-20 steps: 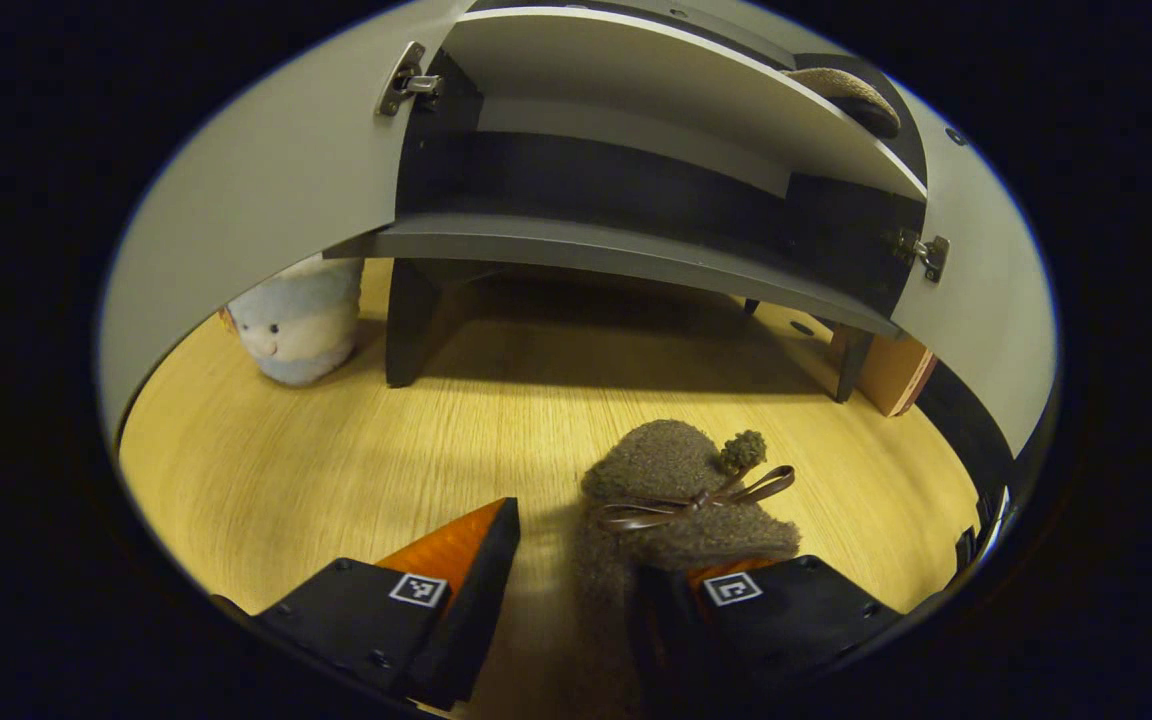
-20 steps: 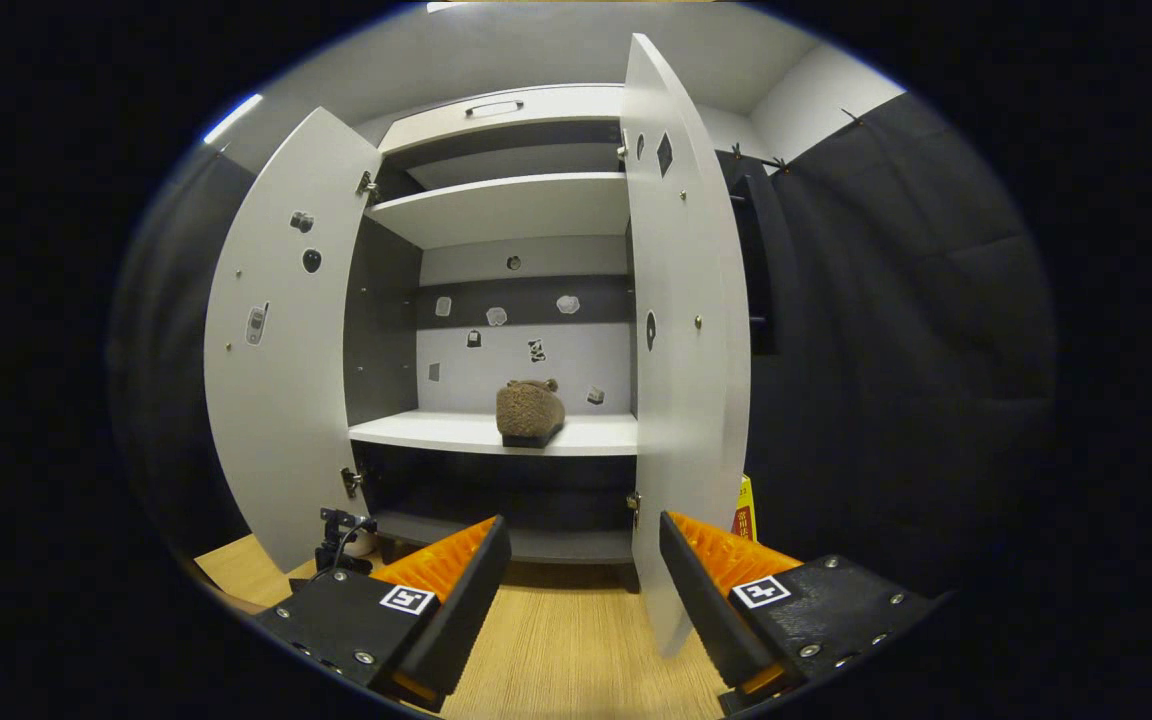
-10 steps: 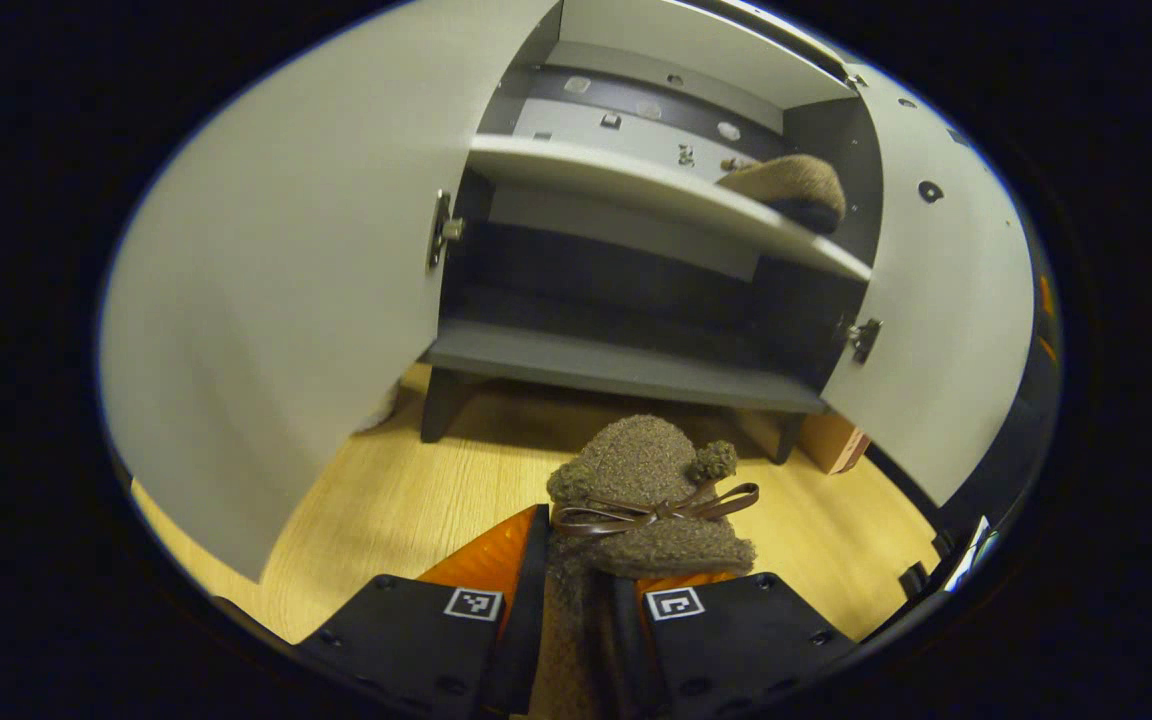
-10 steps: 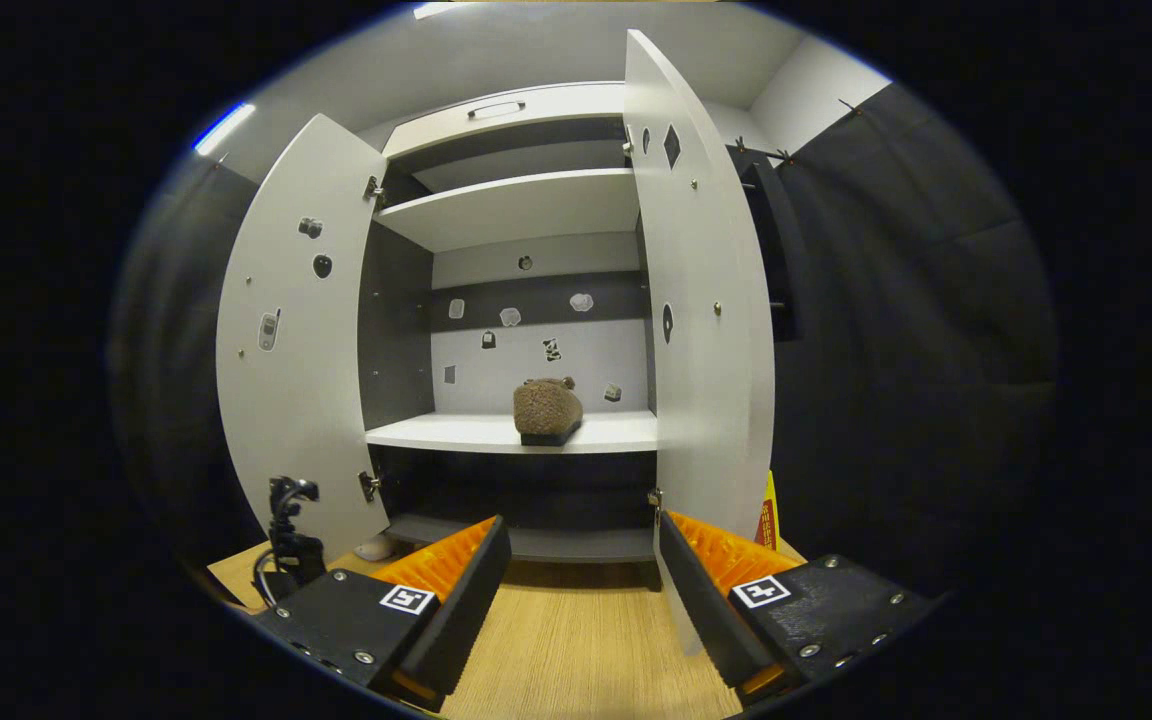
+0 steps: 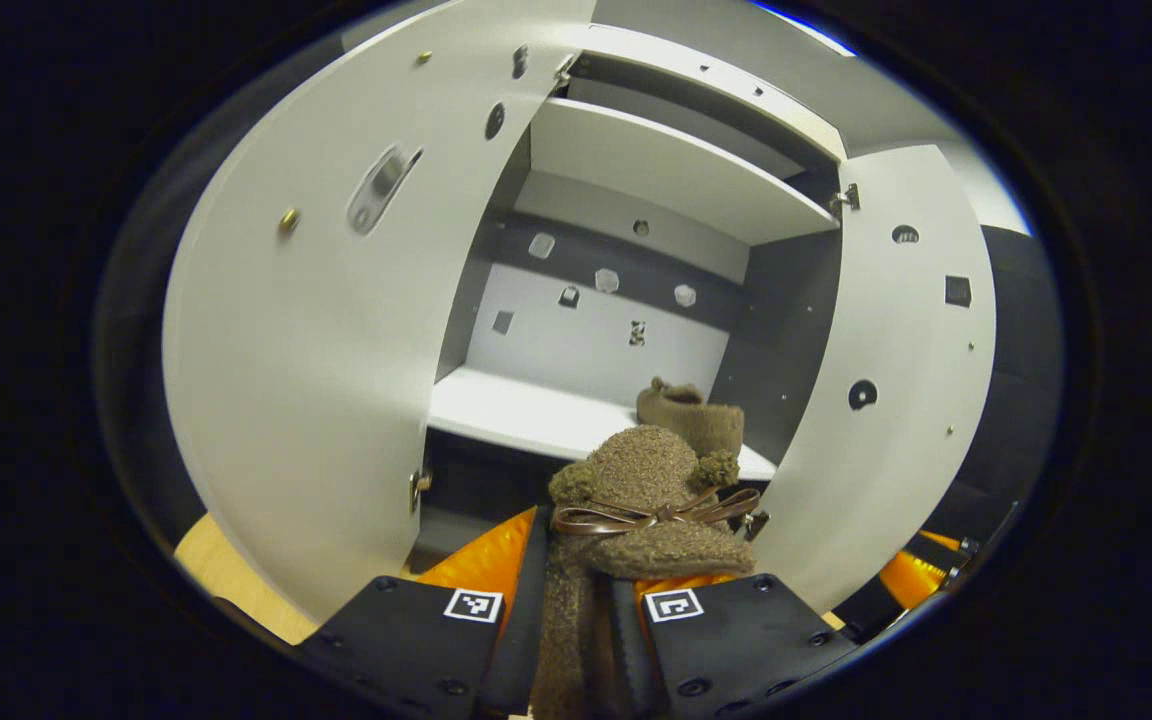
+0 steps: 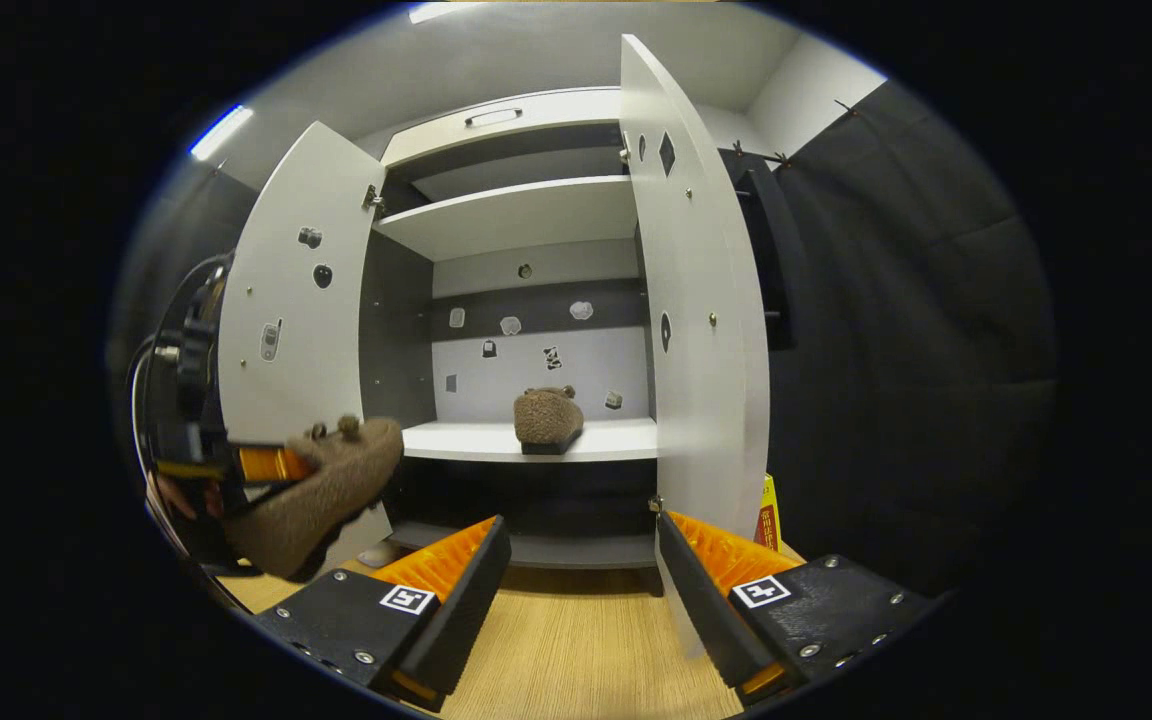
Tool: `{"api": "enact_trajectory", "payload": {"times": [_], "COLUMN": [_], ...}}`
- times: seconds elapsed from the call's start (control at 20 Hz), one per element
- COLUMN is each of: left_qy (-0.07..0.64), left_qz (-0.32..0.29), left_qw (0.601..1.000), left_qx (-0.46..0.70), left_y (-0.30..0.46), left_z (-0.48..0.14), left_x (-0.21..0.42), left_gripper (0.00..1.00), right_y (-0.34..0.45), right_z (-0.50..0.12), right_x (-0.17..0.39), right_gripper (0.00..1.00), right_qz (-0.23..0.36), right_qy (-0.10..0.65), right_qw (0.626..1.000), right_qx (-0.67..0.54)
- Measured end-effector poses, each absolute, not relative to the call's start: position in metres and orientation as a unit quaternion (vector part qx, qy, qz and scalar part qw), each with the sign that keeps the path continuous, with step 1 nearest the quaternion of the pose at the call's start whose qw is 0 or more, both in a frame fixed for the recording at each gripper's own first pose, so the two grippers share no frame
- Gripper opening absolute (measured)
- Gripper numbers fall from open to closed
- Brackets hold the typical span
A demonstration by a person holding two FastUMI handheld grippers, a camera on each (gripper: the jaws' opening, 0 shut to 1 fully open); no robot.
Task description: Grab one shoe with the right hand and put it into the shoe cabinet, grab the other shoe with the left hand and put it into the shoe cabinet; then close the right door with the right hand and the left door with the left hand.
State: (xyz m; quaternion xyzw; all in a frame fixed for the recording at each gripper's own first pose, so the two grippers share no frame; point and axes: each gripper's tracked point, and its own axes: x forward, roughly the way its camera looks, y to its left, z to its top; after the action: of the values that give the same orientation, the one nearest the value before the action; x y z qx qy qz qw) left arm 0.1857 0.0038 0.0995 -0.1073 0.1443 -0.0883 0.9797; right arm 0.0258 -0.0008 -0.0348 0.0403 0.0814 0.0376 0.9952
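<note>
Left gripper [image 5: 576, 610], fingers clamped on a fuzzy brown slipper with a thin brown ribbon bow [image 5: 641, 500], held before the open white shoe cabinet [image 5: 626, 170]; matching brown slipper [image 6: 547, 417] sits on its middle shelf [image 6: 496, 440]; right gripper [image 6: 581, 585] fingers apart

Wood floor [image 6: 576, 650], dark padded wall [image 6: 896, 330], ceiling light [image 6: 221, 130]

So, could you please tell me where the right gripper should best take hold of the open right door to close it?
Probably the right door's free front edge, approached from its outer face. It stands fully open, edge-on toward the open right gripper, hinges at the cabinet.
</note>
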Motion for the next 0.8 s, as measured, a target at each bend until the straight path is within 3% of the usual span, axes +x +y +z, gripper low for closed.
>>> {"api": "enact_trajectory", "payload": {"times": [0.05,0.1,0.15,0.2,0.4,0.8], "left_qy": [0.131,0.119,0.111,0.109,0.123,0.248], "left_qz": [-0.085,-0.082,-0.084,-0.088,-0.063,-0.026], "left_qw": [0.982,0.984,0.985,0.985,0.984,0.967], "left_qx": [-0.103,-0.101,-0.101,-0.106,-0.112,-0.056], "left_y": [0.007,0.008,-0.025,0.000,0.000,-0.011], "left_z": [0.126,0.124,0.150,0.153,0.166,0.066], "left_x": [0.209,0.185,0.245,0.263,0.348,0.454], "left_gripper": [0.38,0.36,0.36,0.40,0.38,0.38], "right_y": [-0.002,-0.003,-0.005,-0.007,-0.010,-0.023], "right_z": [-0.034,-0.032,-0.031,-0.030,-0.027,-0.034], "right_x": [0.025,0.024,0.022,0.022,0.017,0.009], "right_gripper": [0.92,0.92,0.92,0.92,0.92,0.92], "right_qz": [0.036,0.034,0.032,0.029,0.024,0.002], "right_qy": [0.081,0.079,0.077,0.077,0.077,0.092], "right_qw": [0.995,0.996,0.996,0.996,0.996,0.995], "right_qx": [0.040,0.038,0.035,0.032,0.024,0.027]}}
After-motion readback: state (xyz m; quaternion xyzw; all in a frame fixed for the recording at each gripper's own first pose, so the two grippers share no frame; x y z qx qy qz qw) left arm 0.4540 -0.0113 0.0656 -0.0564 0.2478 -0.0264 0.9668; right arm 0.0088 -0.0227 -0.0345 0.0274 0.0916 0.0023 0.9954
